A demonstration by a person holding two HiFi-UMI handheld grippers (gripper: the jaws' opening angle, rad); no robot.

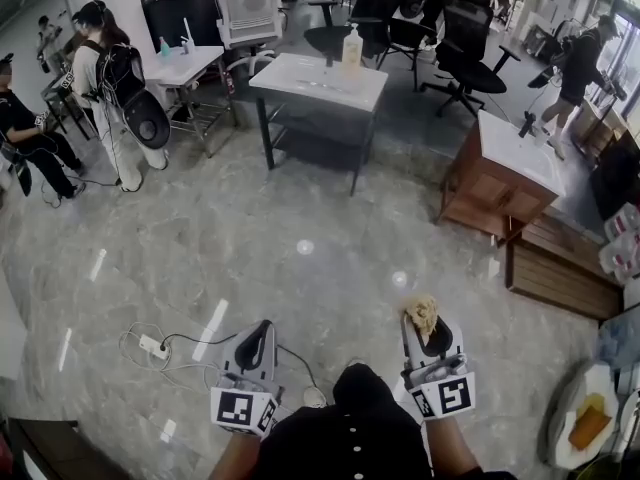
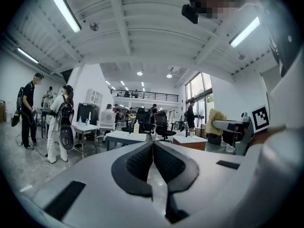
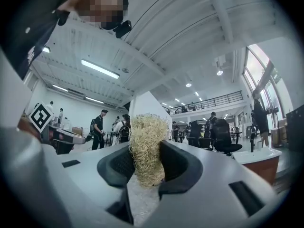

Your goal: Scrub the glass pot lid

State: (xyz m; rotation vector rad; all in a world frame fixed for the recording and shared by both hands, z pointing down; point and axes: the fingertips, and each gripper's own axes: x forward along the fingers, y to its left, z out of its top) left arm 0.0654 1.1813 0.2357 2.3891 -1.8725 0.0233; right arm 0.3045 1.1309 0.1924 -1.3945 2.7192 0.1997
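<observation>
Head view: open grey floor [image 1: 300, 228] underfoot. White worktop [image 1: 318, 80] and wooden sink cabinet [image 1: 505, 173] stand well ahead, with other people toward the left edge. Glass pot lid isn't identifiable in any view. There's a round pale dish [image 1: 565, 408] at the bottom-right corner, can't tell what it is.

Left tongs [image 1: 262, 330] are closed tip to tip and empty. Right tongs [image 1: 426, 333] are clamped on a straw-coloured fibre scrubber [image 1: 421, 313], which sticks out past the tips.

Risks:
- Scrubber works loose under scrubbing load.
- Lid skids or drops if the left tongs don't open and pin it first.
- Power strip [image 1: 152, 345] and cable on the floor near the feet are a trip hazard.
</observation>
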